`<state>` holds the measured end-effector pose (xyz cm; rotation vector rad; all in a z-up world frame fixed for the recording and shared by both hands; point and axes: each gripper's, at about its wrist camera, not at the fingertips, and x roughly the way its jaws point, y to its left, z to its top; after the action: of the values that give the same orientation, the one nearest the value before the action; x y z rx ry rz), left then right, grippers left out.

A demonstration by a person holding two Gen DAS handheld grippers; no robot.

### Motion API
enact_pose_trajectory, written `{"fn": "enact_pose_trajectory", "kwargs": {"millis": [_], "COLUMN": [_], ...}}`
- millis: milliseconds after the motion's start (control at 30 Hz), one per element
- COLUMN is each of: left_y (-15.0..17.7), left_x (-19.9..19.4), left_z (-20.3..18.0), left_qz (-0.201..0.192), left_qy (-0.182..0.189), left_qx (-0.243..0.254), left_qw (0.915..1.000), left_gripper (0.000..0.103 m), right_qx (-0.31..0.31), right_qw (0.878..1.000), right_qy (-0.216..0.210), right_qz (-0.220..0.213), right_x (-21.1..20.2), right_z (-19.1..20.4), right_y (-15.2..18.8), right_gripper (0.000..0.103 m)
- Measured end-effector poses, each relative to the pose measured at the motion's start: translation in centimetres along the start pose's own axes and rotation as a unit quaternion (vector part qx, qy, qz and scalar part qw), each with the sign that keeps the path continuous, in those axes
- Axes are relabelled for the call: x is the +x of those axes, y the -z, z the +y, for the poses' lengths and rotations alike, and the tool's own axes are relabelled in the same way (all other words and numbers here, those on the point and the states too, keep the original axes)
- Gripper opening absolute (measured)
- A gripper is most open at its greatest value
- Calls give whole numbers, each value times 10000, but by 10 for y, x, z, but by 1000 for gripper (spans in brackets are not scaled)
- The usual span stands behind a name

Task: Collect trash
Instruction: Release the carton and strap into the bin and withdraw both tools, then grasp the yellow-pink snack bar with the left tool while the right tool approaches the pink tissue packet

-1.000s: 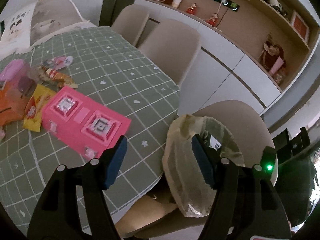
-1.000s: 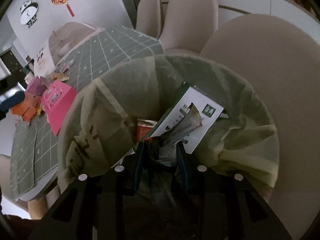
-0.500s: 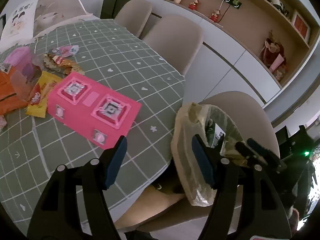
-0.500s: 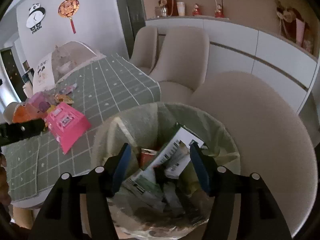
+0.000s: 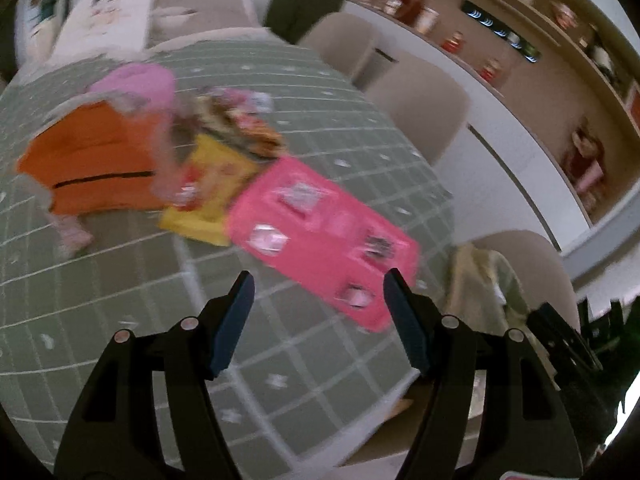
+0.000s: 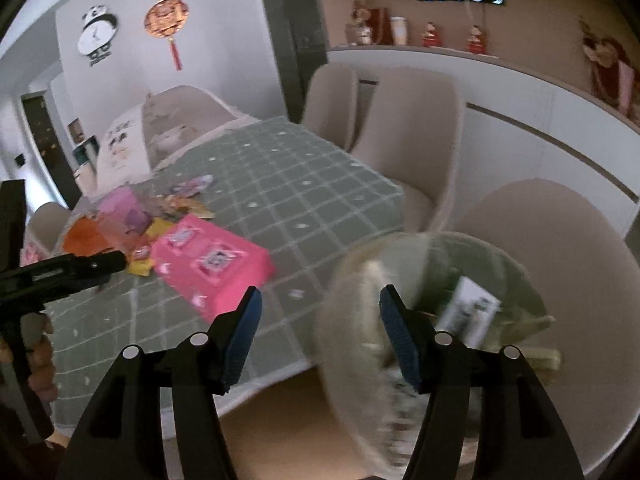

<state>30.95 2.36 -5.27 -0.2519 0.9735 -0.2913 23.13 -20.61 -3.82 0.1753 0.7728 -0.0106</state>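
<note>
The left gripper (image 5: 318,312) is hovering over the bench (image 5: 120,300) with its jaws standing wide and nothing between them, blue pads framing the near end of a flat pink box (image 5: 320,232) lying on the green checked cloth. Just beyond that box a yellow wrapper (image 5: 208,196) is lying partly tucked under its far edge, with a crumpled heap of snack wrappers (image 5: 240,124) behind it, and further left an orange bag (image 5: 92,164) is sitting against a pale pink packet (image 5: 136,84); the blur is smearing all the printing. Off the bench edge to the right, the trash bag (image 5: 480,292) is showing its rim, standing on a beige chair (image 5: 532,264). Over to the right gripper (image 6: 320,320): its jaws are also spread wide and gripping nothing, hanging above the gap between the bench and the bag. The trash bag (image 6: 420,280) is sitting open-mouthed just right of the pads, and a white printed carton (image 6: 468,308) is poking up inside it among other scraps too blurred to name. In this view the pink box (image 6: 208,264) is lying near the bench corner, and the left gripper (image 6: 80,268) is reaching in from the left edge, a hand (image 6: 38,360) gripping its handle below.
</note>
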Motion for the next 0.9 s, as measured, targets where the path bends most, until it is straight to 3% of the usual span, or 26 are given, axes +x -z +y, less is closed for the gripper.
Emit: {"fn": "enact_pose_trajectory", "kwargs": {"millis": [200, 300, 533, 633, 733, 900], "left_y": [-2, -1, -15, -24, -40, -99], "left_x": [2, -3, -40, -64, -89, -107], "left_z": [58, 74, 93, 106, 125, 165], "left_qz": [-35, -70, -722, -1103, -1445, -1543], "left_qy": [-193, -105, -50, -73, -80, -230], "left_qx": [-508, -616, -468, -457, -459, -54], "left_qw": [9985, 9980, 9963, 9928, 9884, 9877], "left_gripper": [63, 63, 63, 63, 63, 63], "right_qx": [-342, -498, -595, -604, -766, -985], "right_qw": [9991, 9981, 9962, 9941, 9910, 9874], "right_qy": [-198, -301, -528, -822, -1067, -1210], "right_qz": [132, 190, 346, 378, 257, -250], "right_x": [17, 24, 42, 48, 51, 56], "right_z": [39, 51, 68, 80, 96, 123], "right_y": [-7, -11, -15, -15, -16, -38], "right_gripper": [58, 58, 58, 58, 58, 58]}}
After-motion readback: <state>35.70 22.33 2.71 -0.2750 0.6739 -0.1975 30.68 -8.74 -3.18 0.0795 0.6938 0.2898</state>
